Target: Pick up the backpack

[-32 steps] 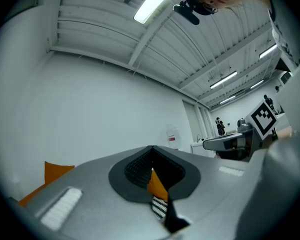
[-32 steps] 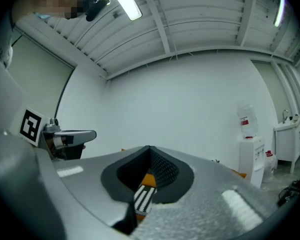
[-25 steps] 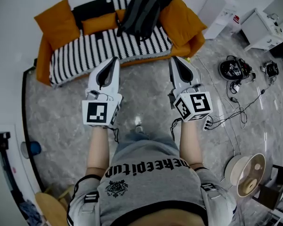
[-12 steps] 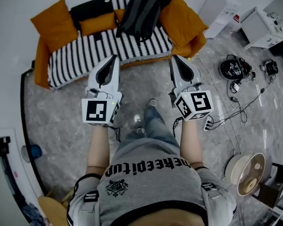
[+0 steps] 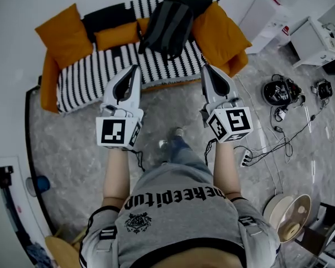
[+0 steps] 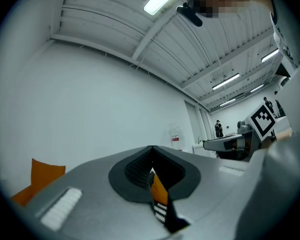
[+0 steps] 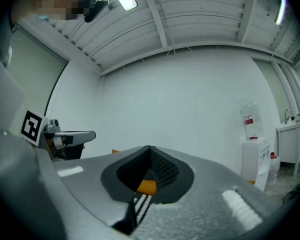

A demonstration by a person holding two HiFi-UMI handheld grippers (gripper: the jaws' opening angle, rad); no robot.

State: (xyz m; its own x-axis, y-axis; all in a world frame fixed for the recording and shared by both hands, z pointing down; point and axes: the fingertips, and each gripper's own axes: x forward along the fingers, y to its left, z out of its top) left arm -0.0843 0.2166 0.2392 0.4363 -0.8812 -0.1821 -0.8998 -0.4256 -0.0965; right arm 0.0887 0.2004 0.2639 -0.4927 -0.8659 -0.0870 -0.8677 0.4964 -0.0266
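Note:
A dark grey and black backpack (image 5: 167,28) leans against the back of a sofa (image 5: 95,77) with a black-and-white striped cover and orange cushions (image 5: 223,29). In the head view my left gripper (image 5: 135,67) and right gripper (image 5: 205,67) are held side by side, pointing at the sofa's front edge, short of the backpack. Both are shut with nothing in them. In the left gripper view the closed jaws (image 6: 151,149) leave only a slit showing a strip of sofa. The right gripper view (image 7: 149,148) shows the same.
White cabinets (image 5: 262,15) stand right of the sofa. Cables and a round black device (image 5: 279,91) lie on the marble floor at the right, with a power strip (image 5: 245,159) and a spool (image 5: 290,216) nearer me. My foot (image 5: 177,133) is between the grippers.
The sofa and backpack have come closer in the head view as I step forward. Both grippers moved toward the sofa together, and their jaws stayed shut.

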